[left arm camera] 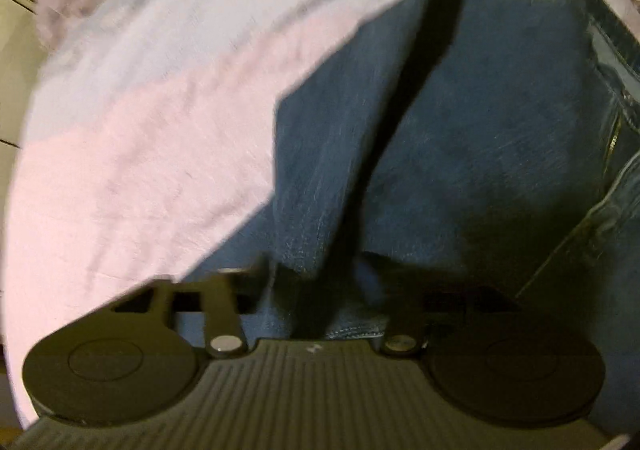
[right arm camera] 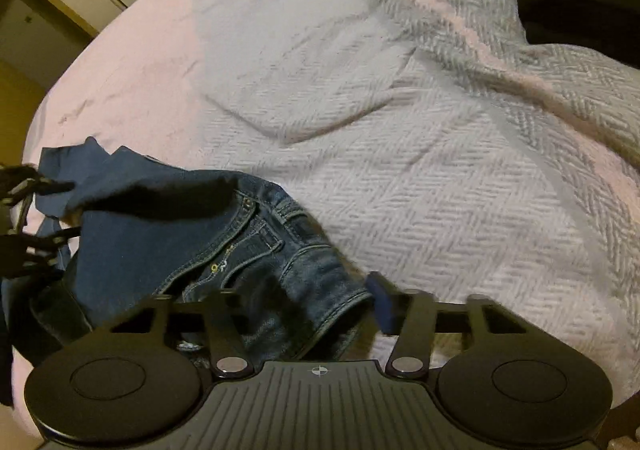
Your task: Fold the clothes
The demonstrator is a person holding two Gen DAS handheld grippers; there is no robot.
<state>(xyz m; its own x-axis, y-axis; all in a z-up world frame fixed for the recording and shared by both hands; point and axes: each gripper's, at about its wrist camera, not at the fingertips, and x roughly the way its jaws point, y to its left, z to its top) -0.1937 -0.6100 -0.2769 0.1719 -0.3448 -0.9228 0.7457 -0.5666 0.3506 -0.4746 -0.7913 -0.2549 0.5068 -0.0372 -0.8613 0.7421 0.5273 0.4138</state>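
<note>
My left tongs [left arm camera: 320,282] and right tongs [right arm camera: 320,310] each pinch the blue denim jeans [right arm camera: 168,234] near the pink-and-grey woven bed cover's [right arm camera: 420,177] left edge.

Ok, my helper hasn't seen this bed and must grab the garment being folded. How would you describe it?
Start at the bed with its pale herringbone blanket. At its near edge lie the jeans, between the left gripper and right gripper. They are the only dark blue denim there, with stitched seams and a metal button.
</note>
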